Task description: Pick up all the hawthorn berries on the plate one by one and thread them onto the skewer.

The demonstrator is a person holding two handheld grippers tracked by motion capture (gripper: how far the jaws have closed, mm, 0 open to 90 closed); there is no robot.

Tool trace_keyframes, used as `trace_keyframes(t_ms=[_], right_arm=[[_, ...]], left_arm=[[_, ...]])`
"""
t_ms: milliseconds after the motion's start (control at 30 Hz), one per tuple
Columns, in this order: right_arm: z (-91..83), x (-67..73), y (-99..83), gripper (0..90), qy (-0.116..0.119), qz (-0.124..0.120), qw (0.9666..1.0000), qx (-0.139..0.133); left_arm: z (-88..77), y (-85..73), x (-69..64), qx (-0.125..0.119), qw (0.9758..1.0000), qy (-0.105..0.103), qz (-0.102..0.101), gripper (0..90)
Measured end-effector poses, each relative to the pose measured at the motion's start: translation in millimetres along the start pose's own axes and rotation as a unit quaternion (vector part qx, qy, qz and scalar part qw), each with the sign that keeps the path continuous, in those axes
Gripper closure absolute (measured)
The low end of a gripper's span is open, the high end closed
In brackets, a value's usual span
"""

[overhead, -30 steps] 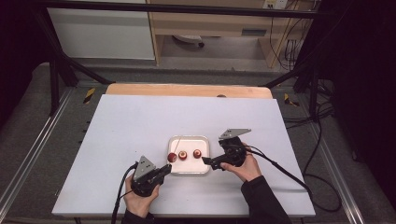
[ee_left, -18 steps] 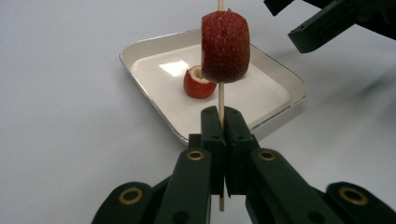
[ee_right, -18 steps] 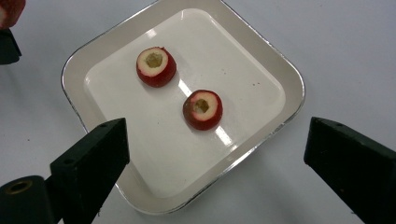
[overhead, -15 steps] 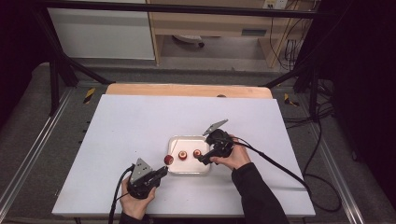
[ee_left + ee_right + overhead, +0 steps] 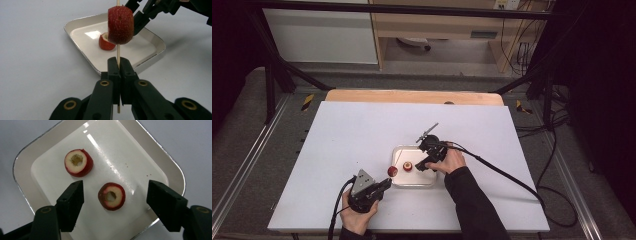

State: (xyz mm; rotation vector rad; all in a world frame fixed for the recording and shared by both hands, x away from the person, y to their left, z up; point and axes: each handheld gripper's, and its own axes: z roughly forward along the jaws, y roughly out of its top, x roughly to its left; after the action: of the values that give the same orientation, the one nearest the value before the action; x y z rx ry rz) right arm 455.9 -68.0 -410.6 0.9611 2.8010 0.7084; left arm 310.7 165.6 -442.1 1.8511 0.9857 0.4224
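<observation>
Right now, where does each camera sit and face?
High view: above the person's side, facing forward-down on the table; forearms, left gripper, right gripper.
Left gripper view: along its shut jaws pinching a skewer, toward the tray.
Right gripper view: down into tray; jaws, just closing, straddle a fruit ring.
All share the tray.

White table [image 5: 337,150] w/ wooden edge [image 5: 412,96].

Overhead plus two close views sharing tray [image 5: 398,152]
</observation>
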Motion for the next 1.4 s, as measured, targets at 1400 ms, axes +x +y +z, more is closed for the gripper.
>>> trace_keyframes(t_ms=[1400], right_arm=[[-5.1, -0.5, 1.4, 61.4, 0.016, 0.027, 0.9995, 0.006]], left_arm=[[2.1, 0.0, -2.0, 0.002, 1.0, -0.003, 0.003, 88.5]])
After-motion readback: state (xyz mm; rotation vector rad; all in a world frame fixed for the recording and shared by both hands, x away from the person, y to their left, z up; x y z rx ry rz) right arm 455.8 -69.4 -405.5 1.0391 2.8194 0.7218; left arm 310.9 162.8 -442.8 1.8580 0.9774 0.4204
